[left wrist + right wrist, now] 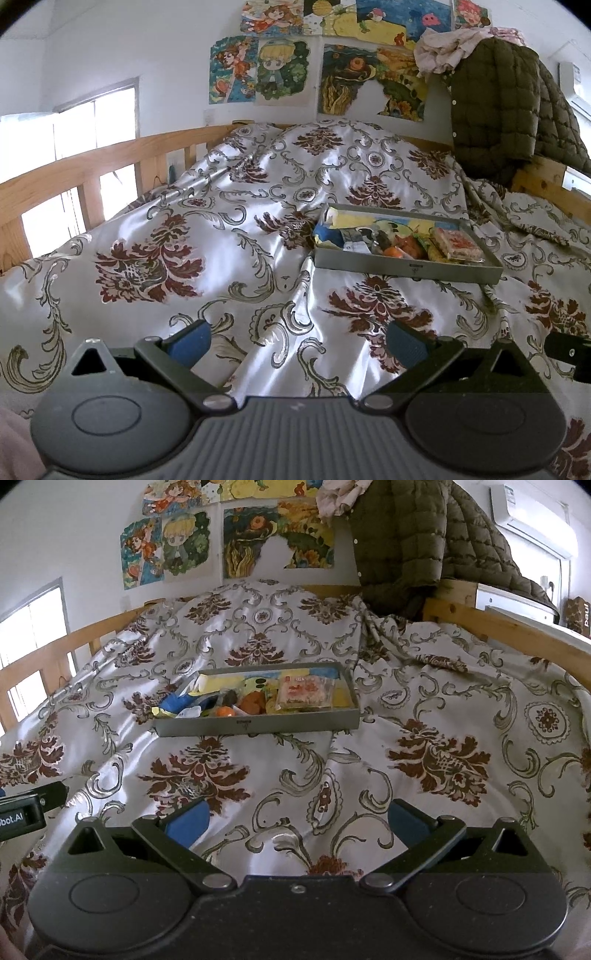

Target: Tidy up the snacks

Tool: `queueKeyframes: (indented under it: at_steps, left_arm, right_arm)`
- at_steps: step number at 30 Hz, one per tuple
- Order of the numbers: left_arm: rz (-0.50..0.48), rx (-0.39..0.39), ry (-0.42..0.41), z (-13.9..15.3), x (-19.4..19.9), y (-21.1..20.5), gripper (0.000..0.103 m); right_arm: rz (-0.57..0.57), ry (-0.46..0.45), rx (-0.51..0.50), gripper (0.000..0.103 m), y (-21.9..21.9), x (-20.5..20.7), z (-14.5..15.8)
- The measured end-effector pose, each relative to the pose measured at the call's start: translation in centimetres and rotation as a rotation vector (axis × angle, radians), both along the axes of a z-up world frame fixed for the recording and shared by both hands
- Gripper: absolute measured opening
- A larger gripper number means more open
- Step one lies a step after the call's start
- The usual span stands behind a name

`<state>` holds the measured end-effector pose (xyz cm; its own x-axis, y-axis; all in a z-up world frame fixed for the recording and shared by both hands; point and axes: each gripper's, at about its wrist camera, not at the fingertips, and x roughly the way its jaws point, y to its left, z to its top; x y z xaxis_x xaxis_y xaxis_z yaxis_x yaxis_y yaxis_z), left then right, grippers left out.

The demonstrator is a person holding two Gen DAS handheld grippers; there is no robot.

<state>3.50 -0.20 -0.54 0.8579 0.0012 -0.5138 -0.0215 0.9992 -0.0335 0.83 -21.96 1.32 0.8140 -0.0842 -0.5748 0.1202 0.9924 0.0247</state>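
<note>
Both claws, left claw [299, 341] and right claw [297, 821], gape empty; snack tray [258, 725] (long axis crosswise) lies ahead.

Both claws, left [297, 341] and right [295, 821], have black linkages and blue pads.

My left gripper [299, 341] fills the bottom of its own view, jaws spread wide, with one blue pad [190, 341] at lower left and the other at lower right, nothing between them. My right gripper [297, 821] sits the same way along the bottom of its view, jaws wide apart and empty, blue pads [186, 823] angled outward. Each gripper's dark body also pokes into the other's view, at the far right edge and the far left edge respectively.
</note>
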Motion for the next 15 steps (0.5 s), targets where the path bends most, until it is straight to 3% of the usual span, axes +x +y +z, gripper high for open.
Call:
queueKeyframes:
  at_steps: [15]
  left_arm:
    - [-0.006,0.005,0.011,-0.26,0.07,0.27,0.103]
  right_arm:
    - [-0.006,0.014,-0.004,0.102,-0.12,0.16,-0.5]
